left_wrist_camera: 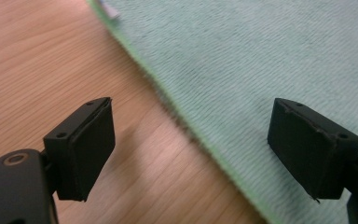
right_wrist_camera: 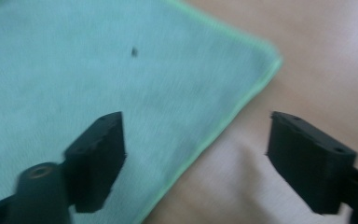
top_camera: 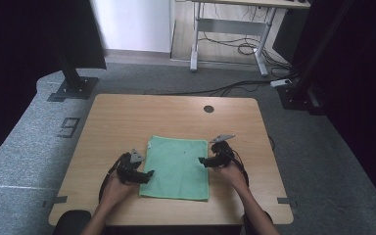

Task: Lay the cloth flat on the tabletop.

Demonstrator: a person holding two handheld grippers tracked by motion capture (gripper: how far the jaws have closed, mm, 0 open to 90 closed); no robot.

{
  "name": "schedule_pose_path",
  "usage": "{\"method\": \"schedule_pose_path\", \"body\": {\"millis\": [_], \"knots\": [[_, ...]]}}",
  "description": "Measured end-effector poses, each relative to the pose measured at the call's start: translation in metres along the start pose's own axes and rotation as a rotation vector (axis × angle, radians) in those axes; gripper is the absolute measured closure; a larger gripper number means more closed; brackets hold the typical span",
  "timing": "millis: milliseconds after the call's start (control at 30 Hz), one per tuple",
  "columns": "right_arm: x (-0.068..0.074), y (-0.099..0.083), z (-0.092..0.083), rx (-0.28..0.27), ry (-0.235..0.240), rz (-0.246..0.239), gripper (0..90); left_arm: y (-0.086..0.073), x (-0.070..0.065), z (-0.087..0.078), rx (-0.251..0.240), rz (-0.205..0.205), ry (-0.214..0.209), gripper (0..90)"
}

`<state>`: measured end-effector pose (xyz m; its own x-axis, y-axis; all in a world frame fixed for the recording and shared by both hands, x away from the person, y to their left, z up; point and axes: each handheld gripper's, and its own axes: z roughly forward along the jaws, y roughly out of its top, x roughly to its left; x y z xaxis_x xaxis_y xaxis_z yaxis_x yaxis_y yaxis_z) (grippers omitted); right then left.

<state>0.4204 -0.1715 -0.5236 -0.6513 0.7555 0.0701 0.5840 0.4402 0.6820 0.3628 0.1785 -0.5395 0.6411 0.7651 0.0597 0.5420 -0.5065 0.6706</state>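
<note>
Wooden table (top_camera: pixel 127 117), unmarked green cloth (top_camera: pixel 177 166)

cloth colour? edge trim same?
Mint green cloth; its hem is a brighter green. Clearest in the right gripper view.

left gripper (top_camera: pixel 147 175): black, grey plate, black cable; right gripper (top_camera: pixel 203 160): same

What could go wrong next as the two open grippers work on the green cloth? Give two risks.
1. The left gripper straddles the green cloth edge, one jaw over bare table; closing may miss the thin edge.
2. The right gripper also stands open across its edge; uneven grips could wrinkle or skew the flat cloth.
</note>
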Motion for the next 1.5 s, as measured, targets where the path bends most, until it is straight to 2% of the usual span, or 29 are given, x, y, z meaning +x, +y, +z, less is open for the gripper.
{"method": "schedule_pose_path", "body": {"millis": [67,100,133,167,267,400,600,700,833,933,1067,1200,1267,1367,1500], "knots": [[0.005,-0.011,0.006,0.029,-0.015,-0.002,14.5,-0.002,0.002,0.0,0.018,-0.011,0.014,14.8],[0.006,-0.016,0.009,0.045,-0.03,-0.012,14.4,-0.003,0.004,0.0,0.017,-0.023,0.006,14.6],[0.007,-0.019,0.011,0.048,-0.05,-0.02,11.6,-0.003,0.004,0.001,0.019,-0.039,-0.003,14.7],[0.006,-0.021,0.011,0.031,-0.054,-0.012,13.1,-0.002,0.005,0.002,0.019,-0.048,-0.007,14.5],[-0.001,-0.02,0.011,0.03,-0.069,-0.007,14.2,0.0,0.004,0.006,0.01,-0.063,-0.017,14.5],[-0.016,-0.016,0.015,0.011,-0.1,0.031,14.2,0.006,0.001,0.014,-0.004,-0.057,-0.023,14.0],[-0.015,-0.014,0.014,0.015,-0.102,0.017,17.9,0.007,0.004,0.015,-0.011,-0.062,-0.028,14.1],[-0.014,-0.015,0.008,-0.004,-0.086,0.006,17.4,0.01,0.003,0.005,-0.034,-0.018,0.011,13.8],[-0.014,-0.016,-0.012,-0.067,-0.049,-0.003,13.9,0.011,0.017,-0.019,-0.092,-0.064,-0.011,13.7],[-0.014,-0.023,-0.028,-0.088,-0.055,-0.011,13.3,0.0,0.026,-0.031,-0.078,-0.066,0.009,12.4],[-0.019,-0.042,-0.042,-0.084,-0.063,0.0,12.9,-0.016,0.036,-0.035,-0.045,-0.087,0.001,11.6],[-0.025,-0.062,-0.042,-0.048,-0.064,0.031,5.8,-0.021,0.037,-0.03,-0.004,-0.063,0.014,8.9],[-0.027,-0.069,-0.039,-0.026,-0.072,0.038,0.3,-0.022,0.037,-0.027,0.004,-0.057,-0.003,7.2],[-0.028,-0.074,-0.035,-0.007,-0.085,0.033,0.0,-0.025,0.036,-0.023,0.019,-0.051,-0.021,6.2],[-0.029,-0.078,-0.033,-0.026,-0.098,0.023,0.0,-0.027,0.036,-0.018,0.03,-0.05,-0.021,5.4]]}}
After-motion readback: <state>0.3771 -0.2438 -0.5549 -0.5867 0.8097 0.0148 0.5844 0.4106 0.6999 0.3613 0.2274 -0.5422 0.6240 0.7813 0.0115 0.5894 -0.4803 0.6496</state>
